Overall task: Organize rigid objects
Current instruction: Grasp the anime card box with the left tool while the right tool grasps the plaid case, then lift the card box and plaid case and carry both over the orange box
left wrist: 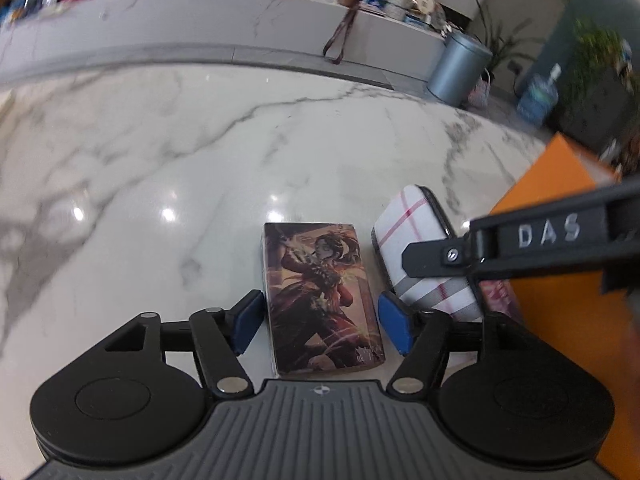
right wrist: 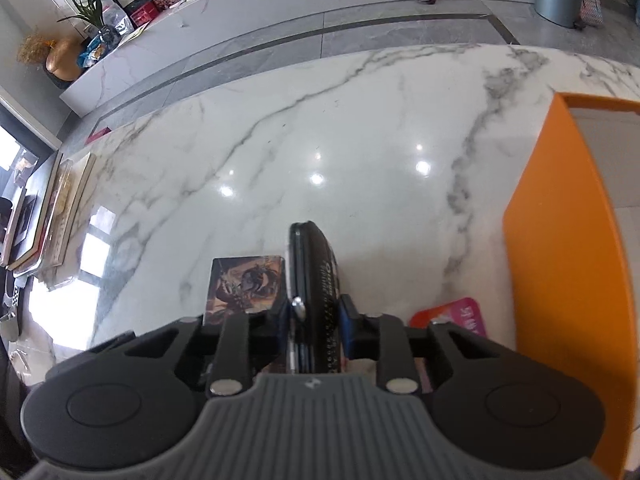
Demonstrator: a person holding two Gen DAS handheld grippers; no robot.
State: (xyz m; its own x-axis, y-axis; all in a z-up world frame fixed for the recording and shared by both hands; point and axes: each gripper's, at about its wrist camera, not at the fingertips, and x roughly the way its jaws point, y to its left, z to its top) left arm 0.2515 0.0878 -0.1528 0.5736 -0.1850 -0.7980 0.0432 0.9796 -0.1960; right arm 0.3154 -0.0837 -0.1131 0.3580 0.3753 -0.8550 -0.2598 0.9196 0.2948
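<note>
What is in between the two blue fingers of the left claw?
In the left wrist view, the picture card box lies flat on the marble table between the open left claw's blue fingers.

Grey bin [left wrist: 460,68] on floor; gold vase [right wrist: 64,62] on ledge; strap [left wrist: 340,36] hanging off ledge

Right gripper finger [left wrist: 548,236]: raised letters "DAS".
Black zip case [right wrist: 316,280]: white print along its edge, perhaps beginning "Q", too blurred to read.
Pink packet [right wrist: 464,316]: lettering illegible.
</note>
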